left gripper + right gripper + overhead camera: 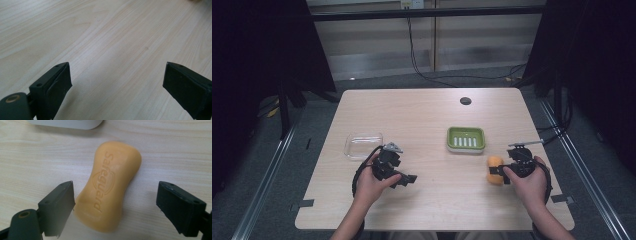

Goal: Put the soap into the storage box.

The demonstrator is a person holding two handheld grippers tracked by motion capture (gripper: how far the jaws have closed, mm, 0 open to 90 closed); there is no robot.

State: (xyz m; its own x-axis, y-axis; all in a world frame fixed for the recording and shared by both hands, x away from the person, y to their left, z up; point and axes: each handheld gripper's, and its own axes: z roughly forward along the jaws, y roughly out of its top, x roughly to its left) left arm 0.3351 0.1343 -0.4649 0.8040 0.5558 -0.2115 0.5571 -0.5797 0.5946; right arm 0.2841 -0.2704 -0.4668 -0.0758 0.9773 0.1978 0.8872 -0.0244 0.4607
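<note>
An orange bar of soap (495,163) (112,182) lies flat on the wooden table, just below a green soap dish (466,139). My right gripper (499,175) (116,192) is open with the near end of the soap between its jaws; the left jaw sits close against the bar's edge and the right jaw stands well apart from it. My left gripper (404,179) (117,72) is open low over bare table at the left, with nothing between its jaws. The dish's pale underside edge (67,123) shows at the top of the right gripper view.
A clear plastic container (363,145) lies on the table just beyond my left hand. A dark round hole (465,101) sits near the far edge of the table (422,115). Dark curtains and cables stand beyond the table.
</note>
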